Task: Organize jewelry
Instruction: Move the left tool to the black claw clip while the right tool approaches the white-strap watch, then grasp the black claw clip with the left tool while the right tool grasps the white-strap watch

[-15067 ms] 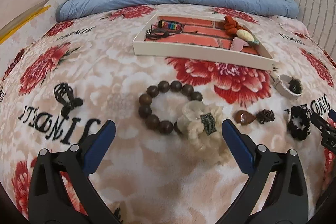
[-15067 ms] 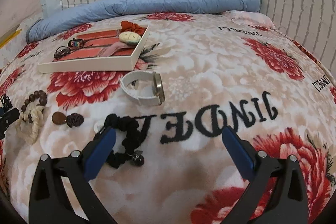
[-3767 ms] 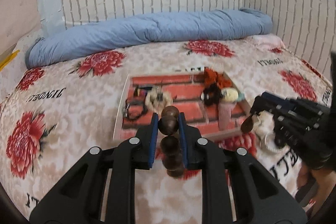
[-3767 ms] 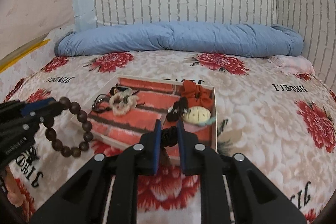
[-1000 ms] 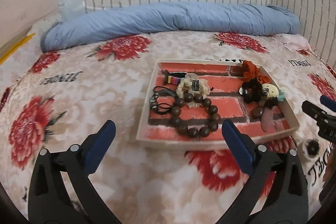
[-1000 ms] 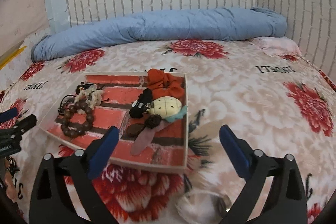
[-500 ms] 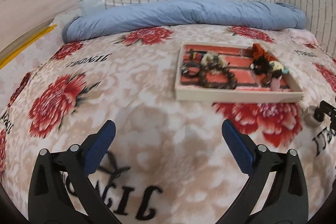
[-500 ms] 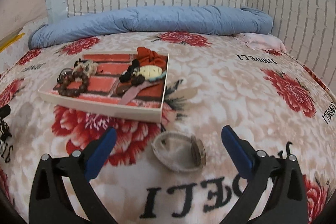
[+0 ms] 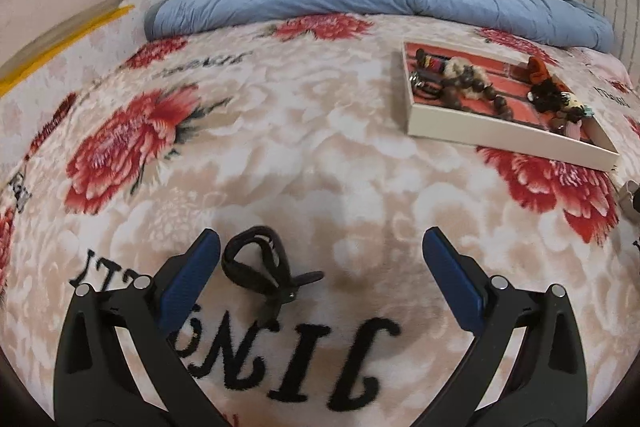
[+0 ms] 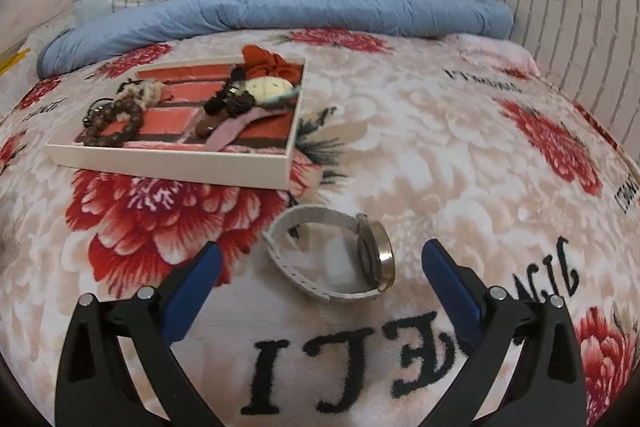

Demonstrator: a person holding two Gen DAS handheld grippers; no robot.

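A white tray (image 9: pixel 472 126) with a red brick-pattern floor sits on the floral bedspread, also seen in the right wrist view (image 10: pixel 176 159). It holds a brown bead bracelet (image 10: pixel 114 125), a cream scrunchie, an orange scrunchie (image 10: pixel 266 65) and other pieces. A black hair clip (image 9: pixel 260 269) lies on the bedspread just ahead of my open left gripper (image 9: pixel 320 267), near its left finger. A white-strap watch (image 10: pixel 336 259) lies between the open fingers of my right gripper (image 10: pixel 320 267), just ahead of them.
A rolled blue duvet (image 9: pixel 360 3) lies along the brick-pattern headboard behind the tray. The bedspread carries red flowers and black lettering. A wall with a yellow strip (image 9: pixel 60 35) borders the bed at the left.
Both grippers have pulled back from the tray and dropped low. The left one now faces the black hair clip, the right one sits closer to the watch.
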